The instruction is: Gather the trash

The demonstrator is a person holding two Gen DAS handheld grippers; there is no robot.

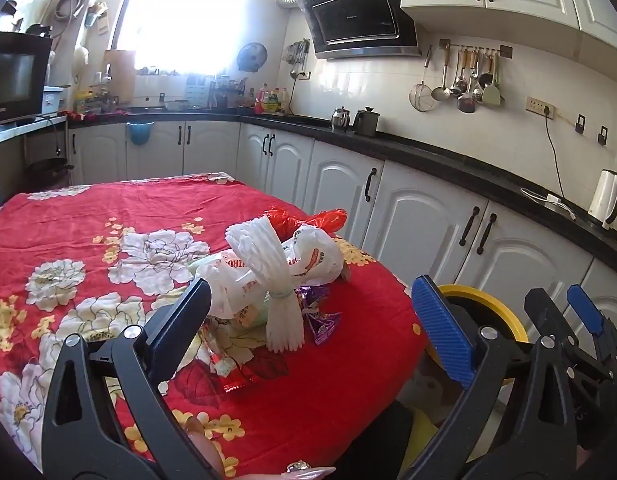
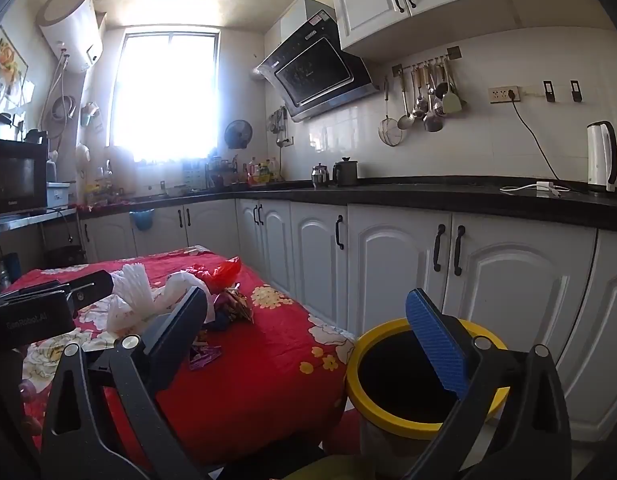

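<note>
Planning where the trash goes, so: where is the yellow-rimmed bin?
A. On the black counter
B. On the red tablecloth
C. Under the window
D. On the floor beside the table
D: the yellow-rimmed bin stands low beside the table edge, in front of the white cabinets.

Open run of red floral cloth (image 1: 68,216) along the table's far and left edges. Toward the right edge, blocked by a heap: white bag (image 1: 292,268), tied bundle of white straws (image 1: 276,280), red bag (image 1: 308,218) behind, purple wrappers (image 1: 324,326) and a red wrapper (image 1: 232,376) in front. Bare cloth at the near right corner. Just off that corner, yellow-rimmed bin (image 2: 420,376) with mouth unobstructed; narrow aisle between table and white cabinets (image 2: 388,264).
</note>
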